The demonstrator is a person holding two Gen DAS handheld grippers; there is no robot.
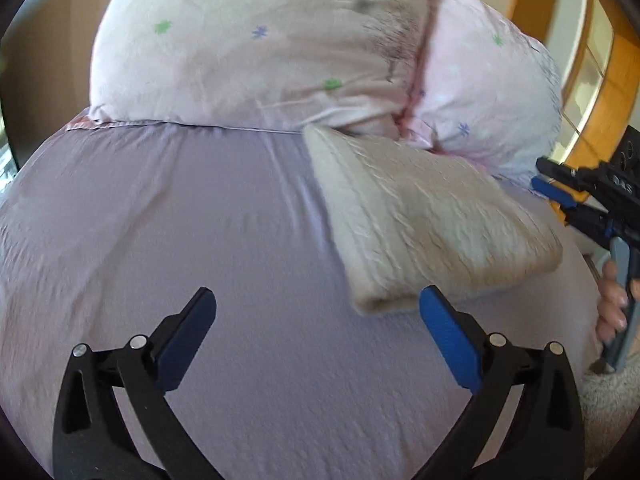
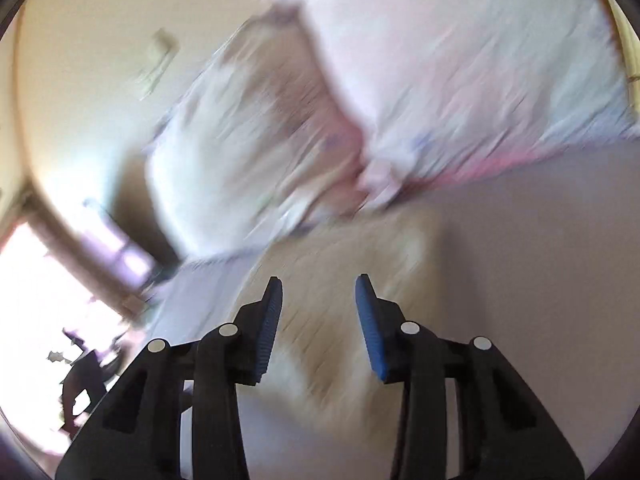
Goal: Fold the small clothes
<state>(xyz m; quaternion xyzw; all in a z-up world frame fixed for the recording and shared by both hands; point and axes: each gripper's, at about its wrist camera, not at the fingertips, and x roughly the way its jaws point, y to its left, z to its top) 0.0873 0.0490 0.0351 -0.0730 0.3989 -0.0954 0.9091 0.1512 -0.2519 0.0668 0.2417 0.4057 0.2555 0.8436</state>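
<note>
A folded cream knitted garment [image 1: 432, 216] lies on the lilac bed sheet [image 1: 200, 220], just below the pillows. My left gripper [image 1: 318, 304] is open and empty, its right fingertip beside the garment's near corner. My right gripper [image 1: 560, 196] shows at the right edge of the left wrist view, near the garment's far side. In the blurred right wrist view the right gripper [image 2: 319, 294] is open above the cream garment [image 2: 340, 264], holding nothing.
Two pale pink pillows [image 1: 256, 40] with small coloured prints lie at the head of the bed. A wooden bed frame [image 1: 616, 64] curves at the right. A bright window [image 2: 36, 280] is at the left of the right wrist view.
</note>
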